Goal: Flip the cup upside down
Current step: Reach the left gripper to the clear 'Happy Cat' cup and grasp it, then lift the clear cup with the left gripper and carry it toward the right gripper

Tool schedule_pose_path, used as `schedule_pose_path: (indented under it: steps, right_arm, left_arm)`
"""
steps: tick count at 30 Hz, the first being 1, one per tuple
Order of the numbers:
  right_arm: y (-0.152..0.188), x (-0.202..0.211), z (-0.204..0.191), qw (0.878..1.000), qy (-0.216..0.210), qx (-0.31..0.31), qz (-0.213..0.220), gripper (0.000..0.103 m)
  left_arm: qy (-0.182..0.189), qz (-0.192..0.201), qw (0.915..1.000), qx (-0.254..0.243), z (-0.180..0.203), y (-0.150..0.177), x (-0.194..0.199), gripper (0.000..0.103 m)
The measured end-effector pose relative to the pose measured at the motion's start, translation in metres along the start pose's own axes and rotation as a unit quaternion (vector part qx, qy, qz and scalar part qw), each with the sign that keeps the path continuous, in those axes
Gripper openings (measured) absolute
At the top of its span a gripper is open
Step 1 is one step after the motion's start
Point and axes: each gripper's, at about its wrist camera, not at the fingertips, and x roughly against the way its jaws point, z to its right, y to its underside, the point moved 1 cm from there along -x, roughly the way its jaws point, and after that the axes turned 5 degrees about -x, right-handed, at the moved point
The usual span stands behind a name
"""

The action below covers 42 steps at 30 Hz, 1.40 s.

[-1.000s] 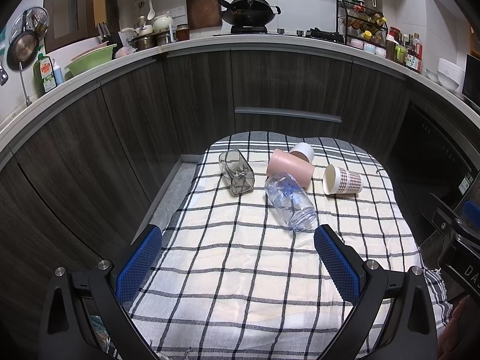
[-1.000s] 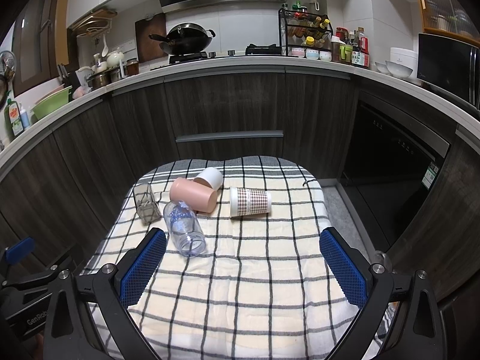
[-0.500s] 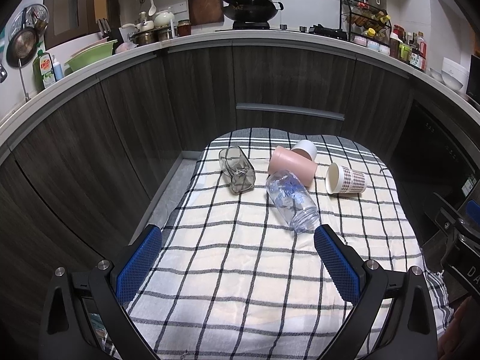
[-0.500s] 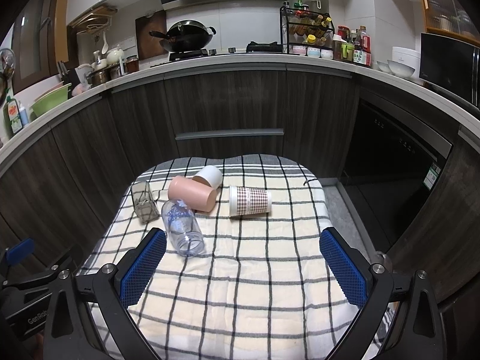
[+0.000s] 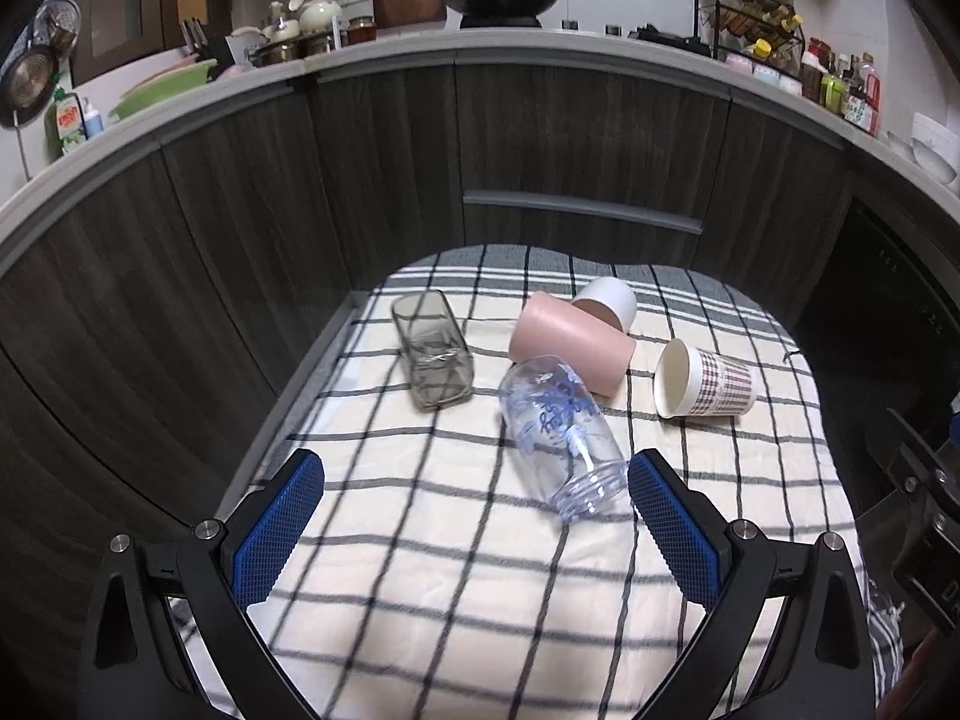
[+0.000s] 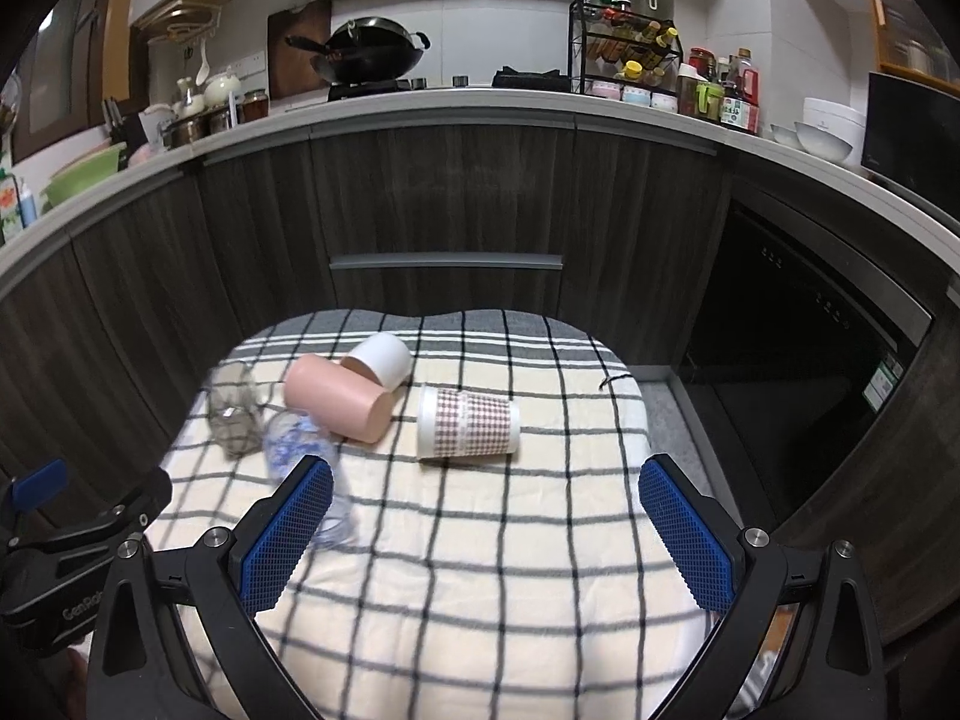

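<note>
Several cups lie on their sides on a checked cloth [image 5: 456, 546]: a clear glass with blue print [image 5: 561, 435], a smoky square glass [image 5: 432, 354], a pink cup [image 5: 570, 342], a white cup [image 5: 606, 300] and a plaid paper cup [image 5: 705, 381]. My left gripper [image 5: 474, 516] is open and empty, its right finger beside the clear glass's mouth. My right gripper [image 6: 486, 531] is open and empty, in front of the plaid paper cup [image 6: 468, 423]. The pink cup [image 6: 336, 399] and clear glass [image 6: 300, 456] lie left of it.
Dark cabinet fronts [image 6: 444, 210] curve around the far side of the cloth. A counter above holds a wok [image 6: 366, 54], a spice rack [image 6: 624, 54] and bowls. The left gripper's body [image 6: 72, 552] shows at the lower left of the right wrist view.
Both grippers have moved forward toward the cups, which look larger and closer. The left one has come up beside the clear glass. No cup has moved.
</note>
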Motion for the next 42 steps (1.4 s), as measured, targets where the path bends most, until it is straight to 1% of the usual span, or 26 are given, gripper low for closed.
schedule_pose_path:
  steps: [7, 13, 19, 24, 26, 28, 29, 30, 34, 38, 42]
  right_arm:
    - [-0.005, -0.044, 0.011, 1.000, 0.008, 0.006, -0.012, 0.102]
    - [-0.004, -0.078, 0.016, 1.000, 0.007, 0.007, -0.030, 0.102]
    - [0.001, -0.100, 0.022, 0.999, 0.002, -0.004, -0.044, 0.102]
    - [0.007, -0.119, 0.031, 0.998, -0.003, -0.023, -0.065, 0.102]
    - [0.009, -0.126, 0.034, 0.997, -0.005, -0.029, -0.072, 0.102]
    - [0.011, -0.131, 0.035, 0.996, -0.008, -0.034, -0.079, 0.102]
    - [0.012, -0.134, 0.036, 0.996, -0.010, -0.037, -0.082, 0.102]
    - [0.013, -0.136, 0.036, 0.996, -0.012, -0.038, -0.085, 0.102]
    - [0.018, -0.143, 0.038, 0.994, -0.019, -0.046, -0.097, 0.103]
    - [0.022, -0.147, 0.038, 0.993, -0.022, -0.052, -0.106, 0.102]
    - [0.022, -0.143, 0.037, 0.993, -0.019, -0.048, -0.101, 0.102]
  left_arm:
    - [0.003, -0.046, 0.9989, 0.003, 0.022, -0.008, -0.055, 0.103]
    - [0.005, -0.095, 0.9954, 0.013, 0.037, -0.011, -0.102, 0.103]
    - [0.004, -0.119, 0.9927, 0.023, 0.048, -0.015, -0.137, 0.103]
    - [0.008, -0.146, 0.9885, 0.037, 0.055, -0.013, -0.165, 0.103]
    - [0.008, -0.153, 0.9874, 0.038, 0.057, -0.013, -0.171, 0.099]
    - [0.013, -0.160, 0.9863, 0.039, 0.059, -0.012, -0.178, 0.089]
    - [0.013, -0.162, 0.9859, 0.039, 0.060, -0.012, -0.180, 0.085]
    - [0.013, -0.168, 0.9850, 0.039, 0.061, -0.010, -0.183, 0.078]
    - [0.017, -0.164, 0.9855, 0.040, 0.060, -0.009, -0.185, 0.076]
    - [0.018, -0.163, 0.9862, 0.023, 0.062, -0.008, -0.184, 0.075]
    - [0.024, -0.167, 0.9854, 0.021, 0.060, -0.004, -0.177, 0.075]
